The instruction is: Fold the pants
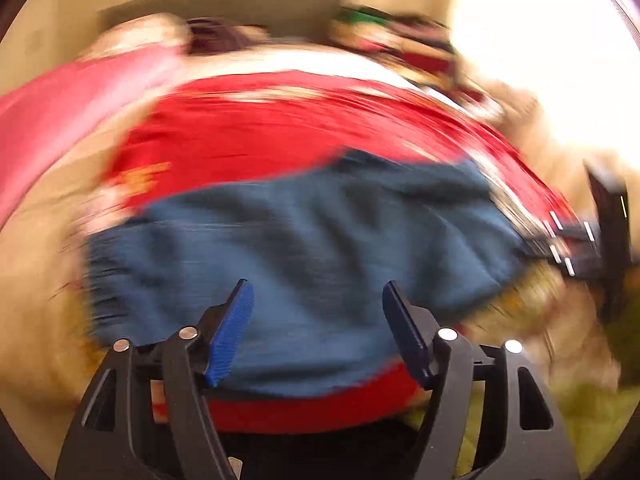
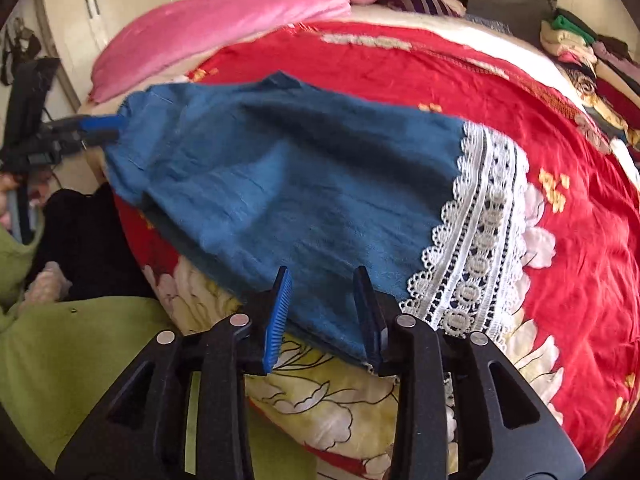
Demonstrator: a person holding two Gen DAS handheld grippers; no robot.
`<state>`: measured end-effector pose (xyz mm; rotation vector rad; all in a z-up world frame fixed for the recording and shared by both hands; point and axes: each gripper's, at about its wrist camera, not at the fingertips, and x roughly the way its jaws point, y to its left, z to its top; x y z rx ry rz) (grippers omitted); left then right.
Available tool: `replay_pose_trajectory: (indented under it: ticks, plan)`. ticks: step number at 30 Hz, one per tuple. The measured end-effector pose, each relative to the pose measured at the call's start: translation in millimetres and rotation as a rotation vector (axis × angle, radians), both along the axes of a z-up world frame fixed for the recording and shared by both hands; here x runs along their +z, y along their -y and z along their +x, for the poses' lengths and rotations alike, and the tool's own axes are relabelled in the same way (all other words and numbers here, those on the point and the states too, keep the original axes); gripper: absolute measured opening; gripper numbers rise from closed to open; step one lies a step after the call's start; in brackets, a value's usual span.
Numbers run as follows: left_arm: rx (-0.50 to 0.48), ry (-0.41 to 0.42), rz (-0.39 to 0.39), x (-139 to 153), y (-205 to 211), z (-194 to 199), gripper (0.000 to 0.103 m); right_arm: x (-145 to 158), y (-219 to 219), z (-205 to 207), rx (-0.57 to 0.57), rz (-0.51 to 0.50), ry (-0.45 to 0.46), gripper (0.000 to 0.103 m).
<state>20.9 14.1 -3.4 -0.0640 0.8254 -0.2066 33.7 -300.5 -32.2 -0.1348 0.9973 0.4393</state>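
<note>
Blue pants (image 2: 304, 184) drape just ahead of the half-open, empty right claw (image 2: 326, 312) over the red bed (image 2: 560, 280); left claw (image 1: 316, 328) gapes empty. Close in on the hem squarely.

Nothing here can be read. The red bedspread (image 2: 460, 92) carries small gold marks near its edges, but they look like ornament, not letters, and in the left wrist view they are smeared by blur. The blue pants (image 2: 304, 184) show only a white lace hem, with no tag or brand visible. The wardrobe doors in the far corner bear no writing.
</note>
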Motion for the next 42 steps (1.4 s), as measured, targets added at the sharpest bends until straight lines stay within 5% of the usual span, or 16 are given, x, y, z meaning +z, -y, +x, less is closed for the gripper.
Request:
replay_pose_trajectory:
  ticks: [2,4,6,8,11,18,22,24,27,29,33,36,42]
  plan:
    - [0.151,-0.008,0.010,-2,-32,3,0.069,-10,1,2,-0.020,-0.003,-0.037,0.027]
    - [0.278,-0.012,0.027,-6,-56,5,0.089,-16,5,1,-0.026,0.006,-0.053,0.028]
    - [0.367,-0.028,0.009,-12,-73,9,0.093,-17,7,-2,-0.033,0.018,-0.058,0.029]
    - [0.369,-0.053,-0.019,-22,-79,17,0.091,-19,8,-2,-0.035,0.021,-0.063,0.031]
    - [0.329,-0.049,-0.036,-28,-69,26,0.041,-18,7,-2,-0.028,0.014,-0.073,0.033]
    - [0.384,0.032,-0.021,-17,-91,32,0.040,-19,5,2,-0.025,0.012,-0.077,0.034]
    - [0.420,-0.005,-0.008,-33,-93,37,0.057,-19,4,2,-0.020,0.004,-0.079,0.034]
    - [0.423,0.016,-0.040,-27,-93,29,0.057,-18,3,2,-0.015,0.001,-0.077,0.035]
    - [0.430,0.114,0.030,3,-84,9,0.059,-8,2,-2,-0.005,0.005,-0.042,0.036]
    - [0.404,0.160,0.042,22,-73,-2,0.059,1,-4,-6,0.031,0.023,-0.010,0.036]
    - [0.188,0.146,0.015,31,-18,2,0.059,6,-22,-5,0.102,0.018,0.015,0.036]
    - [0.013,0.063,0.020,8,34,17,0.059,-3,-29,4,0.104,-0.002,0.002,0.036]
    - [-0.178,-0.131,0.097,-53,90,21,0.058,-24,-26,5,0.074,-0.003,-0.063,0.035]
